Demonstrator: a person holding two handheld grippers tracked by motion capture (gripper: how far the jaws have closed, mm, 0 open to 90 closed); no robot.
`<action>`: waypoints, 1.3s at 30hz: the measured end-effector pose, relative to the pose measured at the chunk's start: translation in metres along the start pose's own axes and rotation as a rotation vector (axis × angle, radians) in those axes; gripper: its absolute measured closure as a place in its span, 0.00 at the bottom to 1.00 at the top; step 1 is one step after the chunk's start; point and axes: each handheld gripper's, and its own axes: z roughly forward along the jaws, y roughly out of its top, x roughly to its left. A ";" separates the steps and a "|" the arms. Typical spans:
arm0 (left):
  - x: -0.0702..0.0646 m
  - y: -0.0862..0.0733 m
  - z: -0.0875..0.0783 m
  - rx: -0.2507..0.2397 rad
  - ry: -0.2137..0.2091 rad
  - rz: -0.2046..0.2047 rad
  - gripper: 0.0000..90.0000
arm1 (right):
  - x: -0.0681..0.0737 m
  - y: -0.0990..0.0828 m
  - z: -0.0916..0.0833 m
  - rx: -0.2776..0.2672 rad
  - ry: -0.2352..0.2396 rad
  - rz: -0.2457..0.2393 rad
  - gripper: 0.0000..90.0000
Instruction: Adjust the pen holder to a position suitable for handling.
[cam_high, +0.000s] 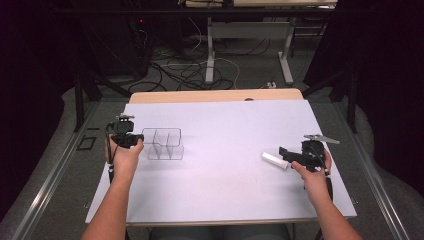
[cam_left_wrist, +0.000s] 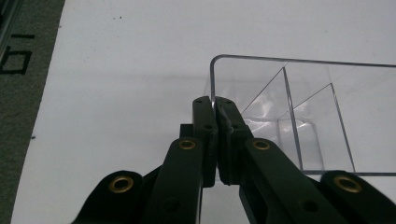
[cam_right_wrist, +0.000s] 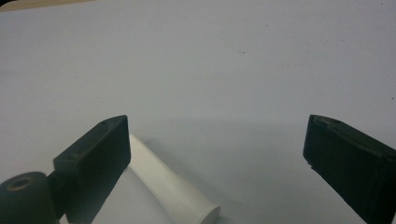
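High view, left to right: the left gripper (cam_high: 131, 139) has its jaws clenched on the near-left wall of the clear divided box (cam_high: 163, 144), which stands on the left part of the bench (cam_high: 225, 190). The right gripper (cam_high: 286, 152), at the right of the bench, has its jaws spread wide, with the white tube (cam_high: 275, 161) lying between them, not yet grasped. Judged progress: box secured; tube pickup and placement into a compartment remain.

The white tube (cam_right_wrist: 173, 186) is partly hidden behind one black jaw and cut off below.
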 end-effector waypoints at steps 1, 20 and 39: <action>0.000 -0.001 -0.001 0.003 0.001 -0.003 0.99 | 0.000 0.000 0.000 0.000 0.000 0.000 0.08; 0.011 -0.016 -0.003 -0.064 -0.076 -0.038 0.92 | -0.001 0.000 -0.001 -0.001 -0.004 -0.009 0.08; 0.021 -0.024 -0.012 -0.239 -0.147 -0.011 0.70 | -0.001 0.002 -0.002 -0.009 -0.005 -0.012 0.08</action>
